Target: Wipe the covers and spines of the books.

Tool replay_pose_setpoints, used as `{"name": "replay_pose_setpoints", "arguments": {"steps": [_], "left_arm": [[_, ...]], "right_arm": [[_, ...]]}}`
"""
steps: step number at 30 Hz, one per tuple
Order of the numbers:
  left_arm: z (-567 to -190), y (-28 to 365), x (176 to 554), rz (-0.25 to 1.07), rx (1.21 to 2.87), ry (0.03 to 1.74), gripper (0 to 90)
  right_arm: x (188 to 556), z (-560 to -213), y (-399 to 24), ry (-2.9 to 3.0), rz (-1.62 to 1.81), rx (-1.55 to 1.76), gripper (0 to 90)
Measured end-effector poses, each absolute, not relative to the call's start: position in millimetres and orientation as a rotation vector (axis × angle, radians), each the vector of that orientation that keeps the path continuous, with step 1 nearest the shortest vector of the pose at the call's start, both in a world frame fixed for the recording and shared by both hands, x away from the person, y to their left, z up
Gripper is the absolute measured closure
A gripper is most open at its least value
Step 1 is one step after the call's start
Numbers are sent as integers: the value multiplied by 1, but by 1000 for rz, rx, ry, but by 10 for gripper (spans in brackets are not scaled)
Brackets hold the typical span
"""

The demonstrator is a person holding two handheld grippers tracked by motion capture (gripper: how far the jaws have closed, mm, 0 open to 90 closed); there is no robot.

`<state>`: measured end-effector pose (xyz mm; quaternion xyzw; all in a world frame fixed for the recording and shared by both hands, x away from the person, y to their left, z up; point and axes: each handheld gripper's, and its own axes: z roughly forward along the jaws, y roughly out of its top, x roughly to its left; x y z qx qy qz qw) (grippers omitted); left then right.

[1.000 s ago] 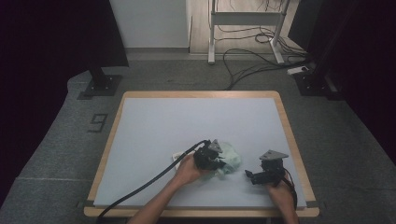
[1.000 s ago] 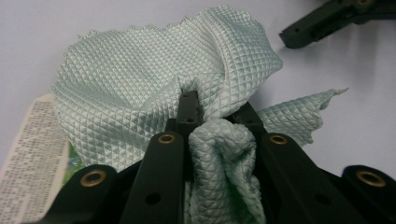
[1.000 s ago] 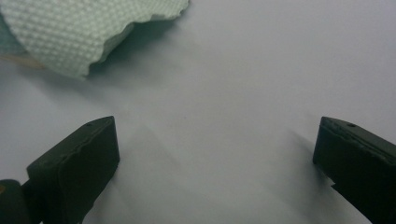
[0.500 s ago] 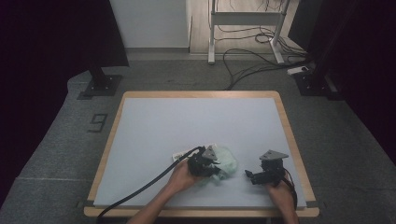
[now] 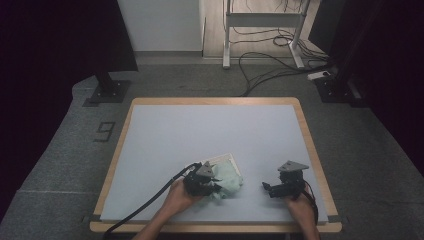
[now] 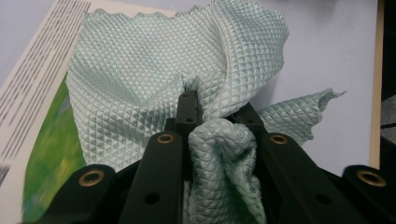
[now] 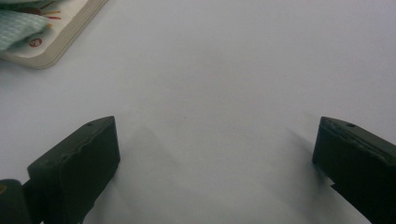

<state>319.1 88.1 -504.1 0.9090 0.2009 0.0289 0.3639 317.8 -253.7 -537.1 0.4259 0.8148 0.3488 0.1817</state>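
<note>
- Spanning the middle of the high view, a pale grey table (image 5: pixel 210 135) with a wooden rim stands on dark carpet, with cables and a metal stand beyond its 12 o'clock edge.
- Lying near the table's 6 o'clock edge, a little right of centre, a printed booklet (image 5: pixel 226 160) sits flat; the left gripper view shows lines of black text and a green picture on its page.
- Heaped on the booklet's 6 o'clock side, a mint-green waffle cloth (image 5: pixel 227 181) is bunched and creased, partly covering the page and spilling onto the bare table toward 3 o'clock.
- At the cloth's 9 o'clock side, the left gripper (image 5: pixel 206 186) rests in a hand that enters from 6 o'clock, its black cable trailing toward 7 o'clock.
- In the left gripper view, that gripper's jaws are clamped together on a twisted fold of the cloth (image 6: pixel 219 140), which bulges between them.
- Well apart at 3 o'clock from the cloth, the right gripper (image 5: pixel 270 188) is held low over bare table, a grey three-cornered plate on top.
- In the right gripper view, its jaws stand wide apart with bare table between them; the booklet's corner (image 7: pixel 51 42) lies at 11 o'clock.
</note>
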Motion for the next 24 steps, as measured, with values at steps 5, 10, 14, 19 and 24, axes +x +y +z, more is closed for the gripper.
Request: {"name": "replay_pose_setpoints", "arguments": {"steps": [5,10,14,19,24], "left_arm": [[-504,105,311,87,2333,538,764],[-503,123,304,96,2325,568,764],[-502,137,304,110,2324,598,765],[-500,153,310,150,2327,646,765],[-501,160,323,169,2307,695,763]], "right_arm": [[318,-537,-254,2300,985,1203,1],[318,-537,-254,2300,985,1203,1],[318,-537,-254,2300,985,1203,1],[318,-537,-254,2300,984,1204,0],[318,-537,-254,2300,984,1206,0]]}}
